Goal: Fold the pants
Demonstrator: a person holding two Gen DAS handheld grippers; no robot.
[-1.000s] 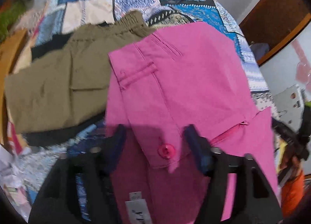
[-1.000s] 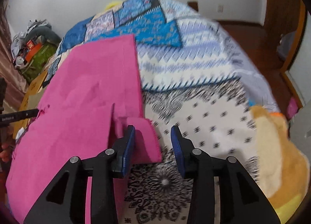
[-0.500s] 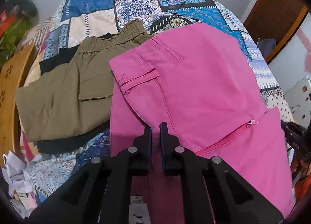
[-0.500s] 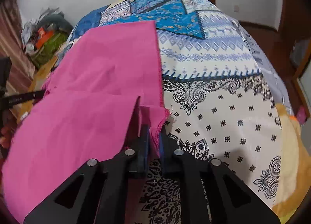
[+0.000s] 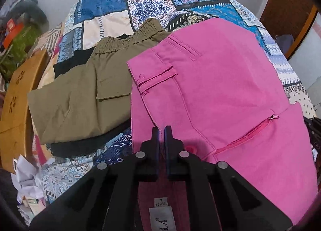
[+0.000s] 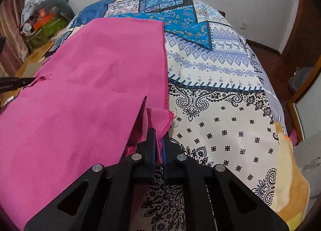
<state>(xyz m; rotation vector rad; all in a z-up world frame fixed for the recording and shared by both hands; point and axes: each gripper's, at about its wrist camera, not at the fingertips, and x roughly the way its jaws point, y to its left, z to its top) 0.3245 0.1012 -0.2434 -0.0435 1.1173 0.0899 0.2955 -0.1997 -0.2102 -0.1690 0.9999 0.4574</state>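
Pink pants (image 5: 216,90) lie spread on a patterned bedspread (image 5: 144,6). In the left wrist view I see their waistband end with pockets, a zipper and an inner label. My left gripper (image 5: 162,130) is shut on the waistband near the button. In the right wrist view the pink pants (image 6: 90,90) show their leg ends. My right gripper (image 6: 158,133) is shut on a leg hem corner, lifted a little off the bed.
Folded olive pants (image 5: 90,90) lie on a black garment left of the pink pants. A cardboard box (image 5: 18,98) and crumpled paper (image 5: 28,174) sit at the left bed edge. A yellow plush (image 6: 291,180) lies at the right. Clutter (image 6: 44,16) stands by the wall.
Both grippers went from open to shut, the left on the waistband, the right on the hem corner. Both have since lifted slightly with the cloth.
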